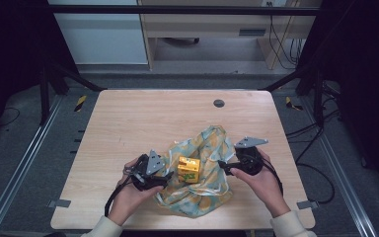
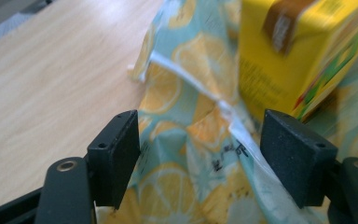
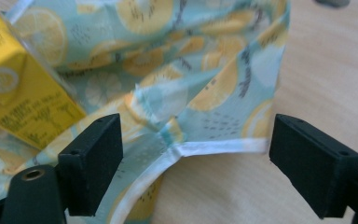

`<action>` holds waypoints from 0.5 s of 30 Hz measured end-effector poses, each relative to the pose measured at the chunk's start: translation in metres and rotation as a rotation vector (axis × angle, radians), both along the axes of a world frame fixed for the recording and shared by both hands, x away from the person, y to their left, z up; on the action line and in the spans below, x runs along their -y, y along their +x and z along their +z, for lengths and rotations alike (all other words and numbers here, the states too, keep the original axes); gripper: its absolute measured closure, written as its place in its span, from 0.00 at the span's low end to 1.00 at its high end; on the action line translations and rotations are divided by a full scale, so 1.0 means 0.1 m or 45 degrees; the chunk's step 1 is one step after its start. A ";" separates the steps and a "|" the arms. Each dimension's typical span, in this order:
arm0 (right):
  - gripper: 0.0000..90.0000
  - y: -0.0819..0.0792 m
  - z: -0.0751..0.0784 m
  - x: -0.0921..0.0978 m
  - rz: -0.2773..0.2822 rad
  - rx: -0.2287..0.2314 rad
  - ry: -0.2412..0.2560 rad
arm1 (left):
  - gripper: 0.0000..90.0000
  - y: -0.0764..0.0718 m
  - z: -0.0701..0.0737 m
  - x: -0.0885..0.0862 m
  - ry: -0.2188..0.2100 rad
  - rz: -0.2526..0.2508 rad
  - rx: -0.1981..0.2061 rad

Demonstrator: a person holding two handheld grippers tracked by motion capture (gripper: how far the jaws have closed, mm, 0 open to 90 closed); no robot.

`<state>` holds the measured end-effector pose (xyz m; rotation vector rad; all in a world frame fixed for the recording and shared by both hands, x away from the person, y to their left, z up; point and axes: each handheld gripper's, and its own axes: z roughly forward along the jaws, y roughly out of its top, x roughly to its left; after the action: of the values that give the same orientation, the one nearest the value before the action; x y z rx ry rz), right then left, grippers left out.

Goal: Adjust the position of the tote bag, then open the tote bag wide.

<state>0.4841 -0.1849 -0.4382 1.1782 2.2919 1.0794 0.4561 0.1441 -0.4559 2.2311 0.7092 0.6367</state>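
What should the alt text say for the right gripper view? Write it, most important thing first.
The right gripper, jaws wide open, straddles the white-trimmed edge of a lemon-print cloth lying on a pale wooden table. A yellow carton sits tilted on the cloth at the upper left.

lab/test rig | black frame bars (image 1: pixel 177 10) | loose cables (image 1: pixel 281 44) | bare wood table (image 1: pixel 143 118)

Pale cream sleeve cuffs (image 1: pixel 103 228) are showing at both wrists. Left black two-jaw gripper (image 1: pixel 169 174) and right black two-jaw gripper (image 1: pixel 220 164) are each wearing a grey three-cornered plate and trailing a black cable; blocky matte jaw pads are carrying small screw holes.
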 end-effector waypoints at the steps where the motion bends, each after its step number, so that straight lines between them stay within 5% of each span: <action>1: 0.22 -0.02 -0.04 0.01 -0.004 -0.008 -0.002 | 0.32 0.02 -0.02 -0.02 0.009 0.005 -0.008; 8: 0.30 -0.13 -0.26 -0.06 0.037 -0.074 0.005 | 0.34 0.11 -0.14 -0.06 0.018 0.034 -0.043; 12: 0.47 -0.12 -0.36 -0.14 0.071 -0.118 0.004 | 0.39 0.13 -0.18 -0.04 0.011 0.010 -0.071; 15: 0.73 -0.14 -0.37 -0.18 0.111 -0.097 -0.011 | 0.50 0.14 -0.19 -0.02 0.022 -0.001 -0.084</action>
<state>0.4705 -0.1668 -0.4749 1.1442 2.4236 1.0718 0.4700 0.1462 -0.4749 2.2769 0.7384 0.5734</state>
